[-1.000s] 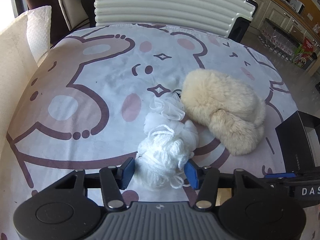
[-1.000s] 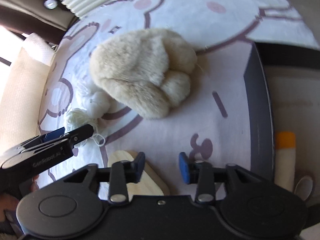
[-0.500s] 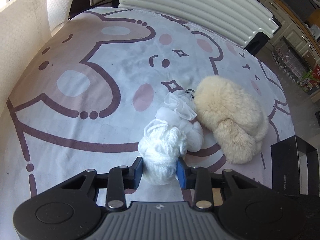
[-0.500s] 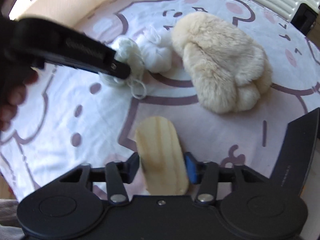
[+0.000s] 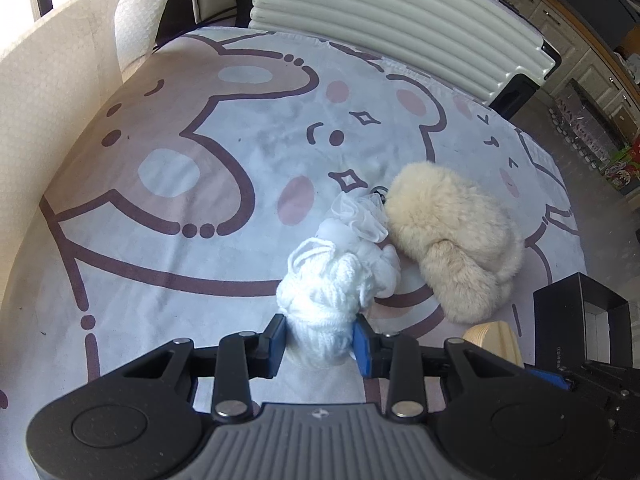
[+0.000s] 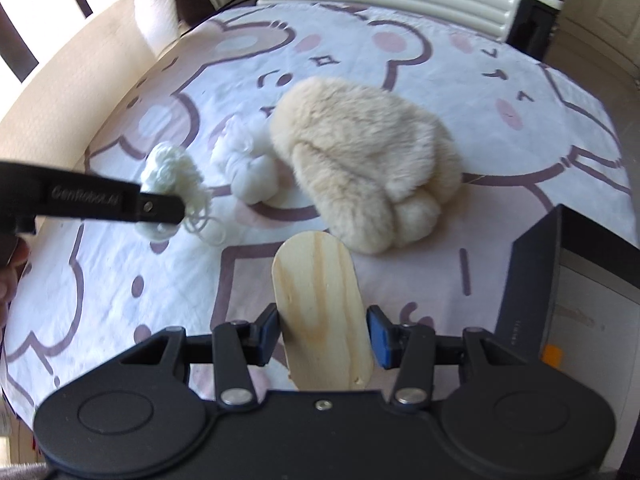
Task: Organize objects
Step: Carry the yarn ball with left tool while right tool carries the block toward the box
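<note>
My left gripper point(image 5: 320, 340) is shut on a white yarn ball point(image 5: 324, 300) and holds it above the cartoon-print cloth; the yarn ball also shows in the right wrist view point(image 6: 172, 172), pinched by the left gripper's black finger point(image 6: 160, 208). My right gripper point(image 6: 322, 336) is shut on an oval wooden block point(image 6: 320, 304), lifted off the cloth; its end shows in the left wrist view point(image 5: 494, 338). A white gauze pouch point(image 5: 360, 224) and a cream fluffy plush point(image 5: 452, 236) lie on the cloth; they also show in the right wrist view, pouch point(image 6: 250, 168), plush point(image 6: 364, 164).
A black open box point(image 5: 580, 316) stands at the right edge of the cloth, also seen in the right wrist view point(image 6: 532, 272). A ribbed white suitcase point(image 5: 400, 20) stands behind the table. A cream padded chair point(image 5: 52, 80) is on the left.
My left gripper closed on the yarn ball and lifted it. My right gripper moved onto the wooden block, closed on it and raised it off the cloth.
</note>
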Tool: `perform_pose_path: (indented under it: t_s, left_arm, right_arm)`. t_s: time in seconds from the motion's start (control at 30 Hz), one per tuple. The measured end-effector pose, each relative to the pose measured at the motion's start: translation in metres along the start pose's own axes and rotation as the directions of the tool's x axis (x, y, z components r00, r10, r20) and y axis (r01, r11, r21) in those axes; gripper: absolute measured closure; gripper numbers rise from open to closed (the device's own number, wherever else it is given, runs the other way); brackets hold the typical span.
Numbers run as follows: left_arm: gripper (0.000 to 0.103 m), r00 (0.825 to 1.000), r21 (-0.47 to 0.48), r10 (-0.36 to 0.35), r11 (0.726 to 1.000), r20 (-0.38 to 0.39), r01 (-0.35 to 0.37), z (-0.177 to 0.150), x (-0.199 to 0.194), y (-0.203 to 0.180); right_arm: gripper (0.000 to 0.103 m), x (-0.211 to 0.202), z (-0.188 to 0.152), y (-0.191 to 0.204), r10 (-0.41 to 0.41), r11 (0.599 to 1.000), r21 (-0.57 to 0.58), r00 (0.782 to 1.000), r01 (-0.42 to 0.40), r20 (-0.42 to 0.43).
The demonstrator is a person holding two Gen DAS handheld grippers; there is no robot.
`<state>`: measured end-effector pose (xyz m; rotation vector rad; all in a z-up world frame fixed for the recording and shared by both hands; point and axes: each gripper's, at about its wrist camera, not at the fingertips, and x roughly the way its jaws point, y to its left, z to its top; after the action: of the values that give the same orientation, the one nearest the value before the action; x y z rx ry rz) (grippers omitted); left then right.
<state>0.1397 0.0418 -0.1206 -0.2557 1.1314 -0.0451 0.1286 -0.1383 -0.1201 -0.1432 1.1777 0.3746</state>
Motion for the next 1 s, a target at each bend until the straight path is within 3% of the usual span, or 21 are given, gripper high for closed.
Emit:
perform_pose_path:
  t_s: [0.53,1.0]
  left_arm:
    - [0.067,0.997,0.027,0.019,0.999,0.072,-0.021,-0.011,-0.047,-0.018]
    - [0.067,0.983,0.106,0.119,0.985,0.143,-0.134,-0.021,-0.083,-0.029]
  right_arm:
    - [0.056,-0.049,-0.004,-0.023,-0.065,0.971,0.236,0.99,0.034,0.128]
    - [0.056,-0.082,-0.007,-0.019,-0.11,0.962,0.266,0.974,0.054,0.199]
